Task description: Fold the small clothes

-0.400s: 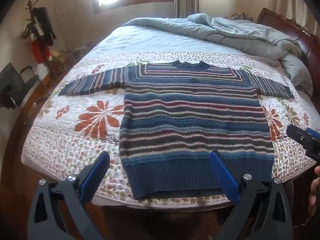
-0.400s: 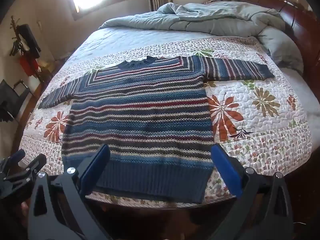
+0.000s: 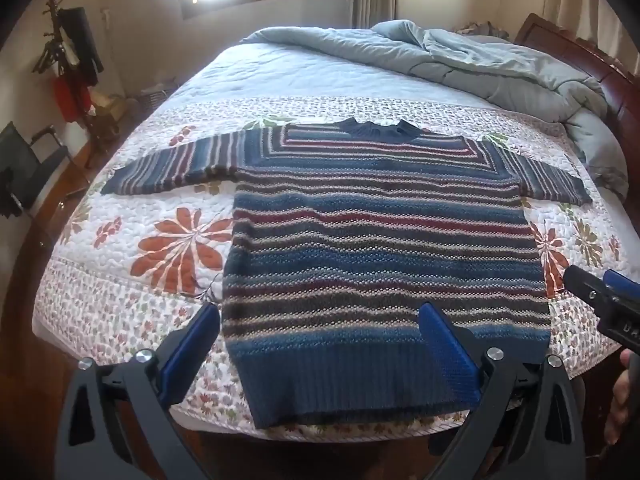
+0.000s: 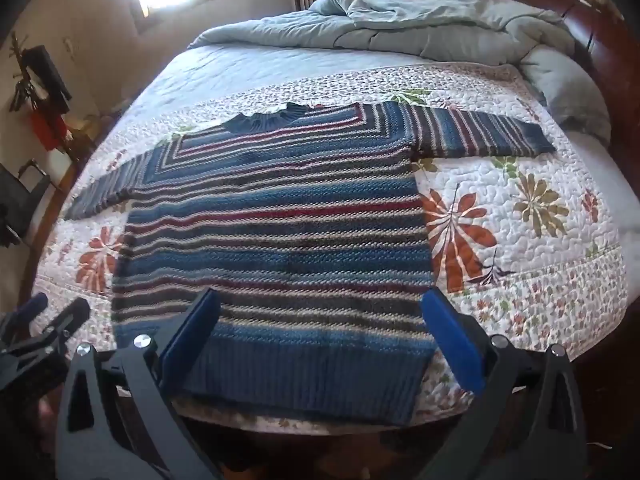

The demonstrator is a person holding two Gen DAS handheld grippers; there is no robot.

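Observation:
A striped knitted sweater in blue, grey and red lies flat on the bed, front up, both sleeves spread out, hem toward me; it also shows in the right wrist view. My left gripper is open and empty, hovering over the hem's left part. My right gripper is open and empty, over the hem's right part. The right gripper also shows at the right edge of the left wrist view. The left gripper shows at the left edge of the right wrist view.
The sweater rests on a floral quilt covering the bed. A crumpled grey duvet lies at the head end by the wooden headboard. A coat stand and a dark chair stand left of the bed.
Both grippers have moved slightly forward over the sweater's hem. The sweater has not moved.

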